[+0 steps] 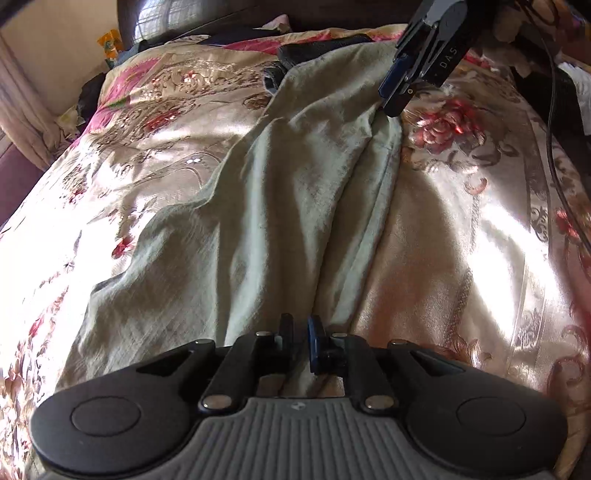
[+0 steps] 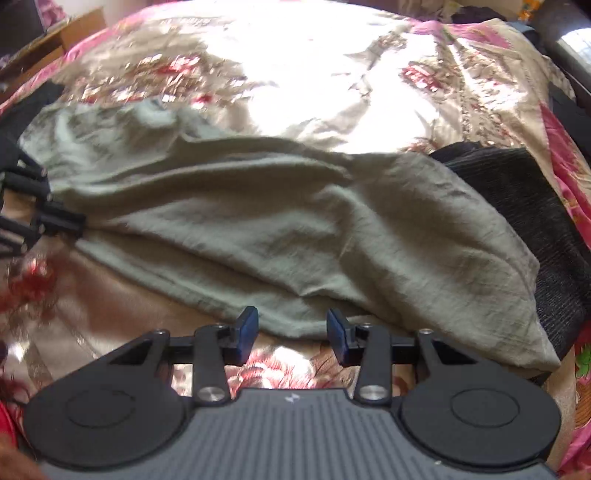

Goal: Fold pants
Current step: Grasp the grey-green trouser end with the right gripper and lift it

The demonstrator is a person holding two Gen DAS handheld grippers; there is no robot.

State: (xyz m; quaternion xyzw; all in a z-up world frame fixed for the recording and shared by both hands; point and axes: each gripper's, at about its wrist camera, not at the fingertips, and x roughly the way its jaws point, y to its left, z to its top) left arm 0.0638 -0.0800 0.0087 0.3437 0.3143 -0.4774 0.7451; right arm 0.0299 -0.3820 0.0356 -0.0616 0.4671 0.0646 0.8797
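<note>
Pale green pants lie lengthwise on the floral bedspread, creased and partly doubled over. A black ribbed cloth shows at their far end. My left gripper sits at the near end, its jaws almost together with a fold of the cloth running between them. My right gripper hovers over the pants' far right edge. In the right wrist view the right gripper is open above the pants' near hem, with nothing pinched. The left gripper shows blurred at the pants' left end.
The black ribbed cloth lies under the pants' right end. A black cable hangs along the right side. A curtain and a dark headboard border the bed. A cardboard box stands beyond the bed's far left.
</note>
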